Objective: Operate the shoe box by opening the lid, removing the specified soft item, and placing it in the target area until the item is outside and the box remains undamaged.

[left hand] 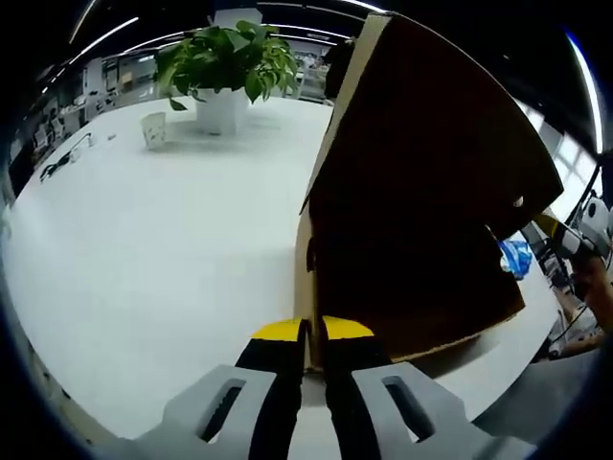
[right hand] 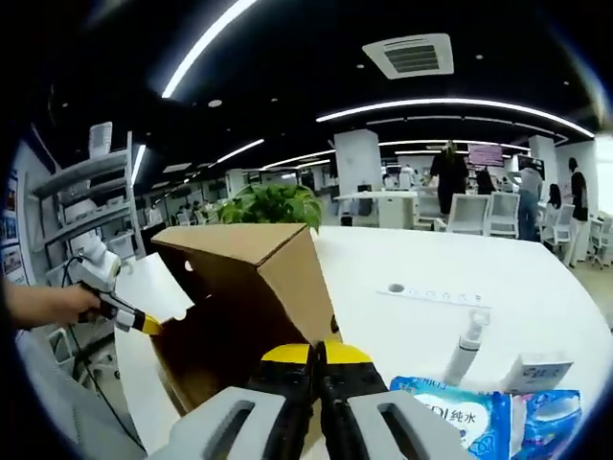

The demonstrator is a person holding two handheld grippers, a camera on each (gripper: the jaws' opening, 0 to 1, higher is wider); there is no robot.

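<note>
The left gripper [left hand: 312, 331] and right gripper [right hand: 317, 353] pinch the brown cardboard box [right hand: 244, 297] on the smooth white table [left hand: 163, 249].

The box [right hand: 244, 297] is brown cardboard, tipped on the white table with its dark open inside showing. In the left gripper view it [left hand: 421, 201] rears toward one o'clock.

left gripper [left hand: 312, 347]: black jaws, yellow tips, grey mounts | right gripper [right hand: 316, 369]: same
</note>
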